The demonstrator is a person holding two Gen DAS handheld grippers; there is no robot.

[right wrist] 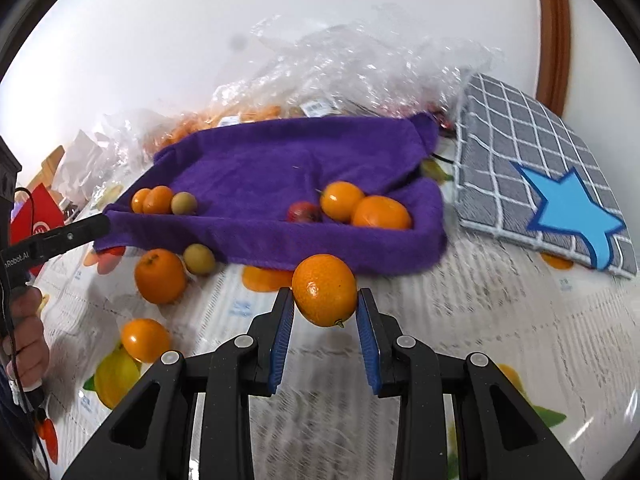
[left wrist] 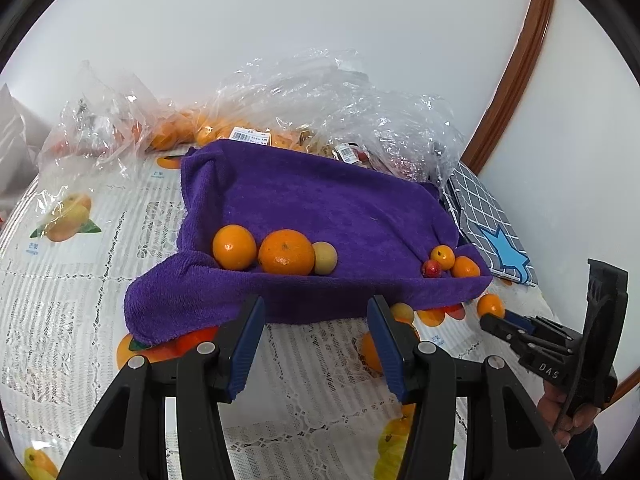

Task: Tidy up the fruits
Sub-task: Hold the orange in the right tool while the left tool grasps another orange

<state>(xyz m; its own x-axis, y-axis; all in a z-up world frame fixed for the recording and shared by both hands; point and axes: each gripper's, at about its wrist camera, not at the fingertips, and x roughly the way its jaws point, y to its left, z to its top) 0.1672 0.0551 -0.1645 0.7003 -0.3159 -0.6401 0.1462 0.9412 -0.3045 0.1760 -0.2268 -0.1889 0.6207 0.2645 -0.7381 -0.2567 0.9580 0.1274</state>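
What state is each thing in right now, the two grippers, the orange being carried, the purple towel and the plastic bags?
right gripper: jaws shut on the small orange
small orange: held off the table
left gripper: jaws open, empty
purple towel: spread out, edges raised, fruit on it
plastic bags: crumpled, open

- A small glossy orange (right wrist: 324,290), short stem nub pointing down, sits pinched between the right gripper's (right wrist: 325,312) blue jaws, above the desk.
- On the purple towel (left wrist: 320,200), two oranges (left wrist: 234,247) (left wrist: 286,252) and a pale yellow-green fruit (left wrist: 325,258) touch in a row at its left front.
- At its right front, a small red fruit (left wrist: 431,268) huddles against two small oranges (left wrist: 442,257) (left wrist: 465,267).
- In front of the towel, on the desk, lie two oranges (right wrist: 160,276) (right wrist: 145,339) and another pale fruit (right wrist: 199,259).
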